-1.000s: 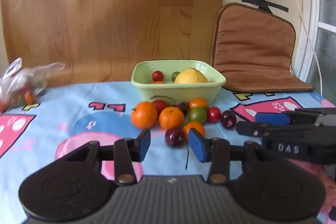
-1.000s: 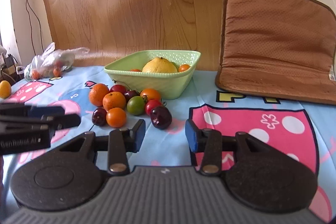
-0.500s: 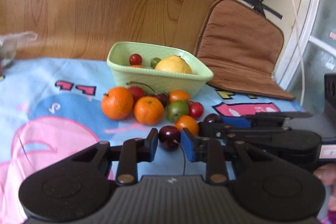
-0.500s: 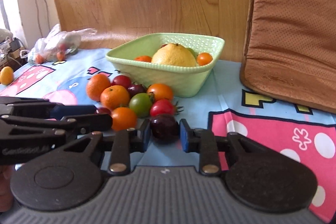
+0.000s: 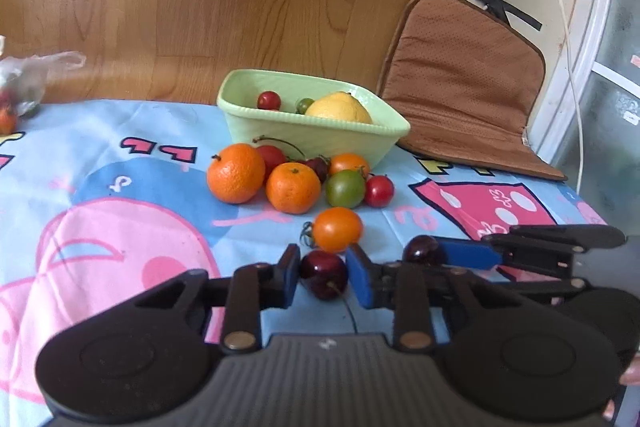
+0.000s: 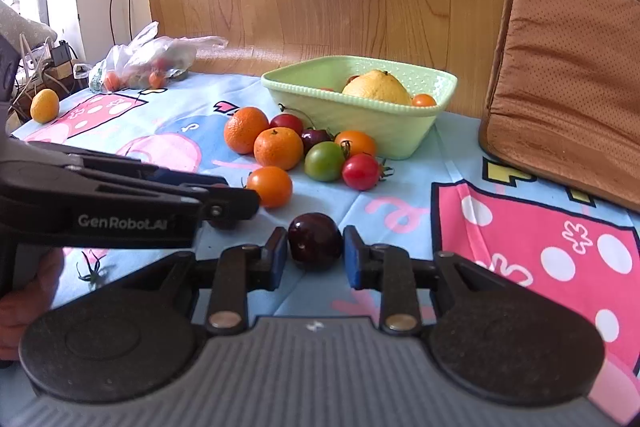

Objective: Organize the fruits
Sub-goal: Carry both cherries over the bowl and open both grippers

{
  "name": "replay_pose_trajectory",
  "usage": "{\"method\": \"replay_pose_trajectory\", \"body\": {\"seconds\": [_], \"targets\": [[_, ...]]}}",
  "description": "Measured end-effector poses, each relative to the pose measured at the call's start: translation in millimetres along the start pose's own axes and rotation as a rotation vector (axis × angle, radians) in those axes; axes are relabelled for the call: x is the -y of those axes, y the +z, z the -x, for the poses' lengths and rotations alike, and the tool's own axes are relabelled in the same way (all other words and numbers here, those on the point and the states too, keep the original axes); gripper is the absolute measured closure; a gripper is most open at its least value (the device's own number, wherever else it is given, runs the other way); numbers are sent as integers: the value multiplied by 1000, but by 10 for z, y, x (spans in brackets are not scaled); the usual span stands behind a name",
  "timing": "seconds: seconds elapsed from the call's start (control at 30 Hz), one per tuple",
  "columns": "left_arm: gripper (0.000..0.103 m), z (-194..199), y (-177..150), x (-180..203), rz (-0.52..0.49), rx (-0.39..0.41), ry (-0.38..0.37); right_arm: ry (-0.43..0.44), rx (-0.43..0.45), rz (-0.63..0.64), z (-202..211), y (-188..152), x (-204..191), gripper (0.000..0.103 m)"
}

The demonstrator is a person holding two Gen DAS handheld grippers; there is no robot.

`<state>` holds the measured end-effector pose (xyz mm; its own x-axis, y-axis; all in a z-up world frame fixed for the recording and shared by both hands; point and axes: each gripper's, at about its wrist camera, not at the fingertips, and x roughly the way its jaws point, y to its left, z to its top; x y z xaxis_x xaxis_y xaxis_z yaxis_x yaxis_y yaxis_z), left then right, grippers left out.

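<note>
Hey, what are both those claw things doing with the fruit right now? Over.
Left gripper shut on a cherry. Right gripper brackets another cherry. Way to green bowl open.

Left tool point(image 5: 323, 277): tilted down toward the bench, blue pads clamped on a dark cherry point(image 5: 324, 275). Right tool point(image 6: 315, 254): same downward tilt, jaws just opened slightly around a second dark cherry point(image 6: 315, 241), pads close beside it, contact unclear. Both tools side by side, tips near. Bare fingers point(image 6: 24, 303) grip the left tool's body
</note>
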<state>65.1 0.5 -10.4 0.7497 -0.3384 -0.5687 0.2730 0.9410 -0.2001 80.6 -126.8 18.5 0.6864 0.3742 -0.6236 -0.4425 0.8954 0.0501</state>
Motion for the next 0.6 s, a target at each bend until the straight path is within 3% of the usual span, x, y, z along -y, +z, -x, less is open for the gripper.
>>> {"method": "replay_pose_trajectory", "body": {"seconds": [0.17, 0.3, 0.43, 0.6], "targets": [[77, 259, -61, -41, 46, 25, -45, 9, 40, -6, 73, -28, -3, 72], [77, 273, 355, -21, 0, 108, -26, 28, 125, -29, 115, 123, 30, 72], [77, -86, 903, -72, -11, 147, -6, 2, 219, -63, -46, 537, 189, 72], [77, -718, 1260, -269, 62, 79, 13, -42, 218, -129, -506, 905, 485, 72]]}}
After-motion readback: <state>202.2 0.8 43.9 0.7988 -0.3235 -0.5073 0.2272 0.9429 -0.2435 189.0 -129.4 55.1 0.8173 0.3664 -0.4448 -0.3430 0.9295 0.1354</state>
